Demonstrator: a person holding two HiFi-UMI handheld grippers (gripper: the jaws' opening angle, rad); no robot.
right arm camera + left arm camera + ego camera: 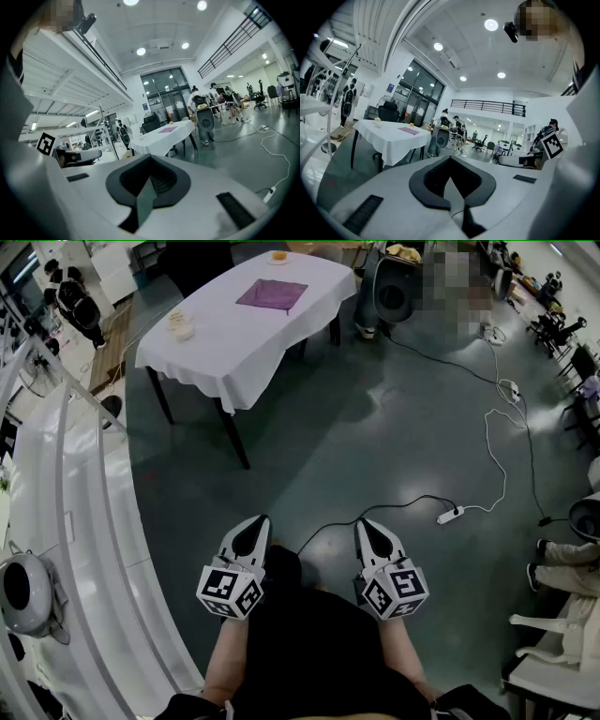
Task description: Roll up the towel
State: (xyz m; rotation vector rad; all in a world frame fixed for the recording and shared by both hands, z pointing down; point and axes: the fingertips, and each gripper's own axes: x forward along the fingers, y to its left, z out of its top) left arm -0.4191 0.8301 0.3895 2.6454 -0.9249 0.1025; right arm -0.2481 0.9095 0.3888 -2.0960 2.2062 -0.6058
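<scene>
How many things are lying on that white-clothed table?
3: a purple towel near the middle, a small cream object toward its left end in the head view, and a small orange item at the far edge. Smaller things could go unseen.

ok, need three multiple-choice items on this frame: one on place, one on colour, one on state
1. Where does the towel lie?
A. on the white-clothed table
B. in a basket
C. in a sink

2. What colour is the towel?
A. green
B. purple
C. yellow

3. How do the left claw and the right claw stand?
A. both shut, nothing between them
B. both wide open
C. both shut on the towel

Answers:
1. A, it lies flat on the cloth, far ahead of the person.
2. B, it is a purple square against the white.
3. A, each gripper view shows its jaws together with nothing in them.
</scene>
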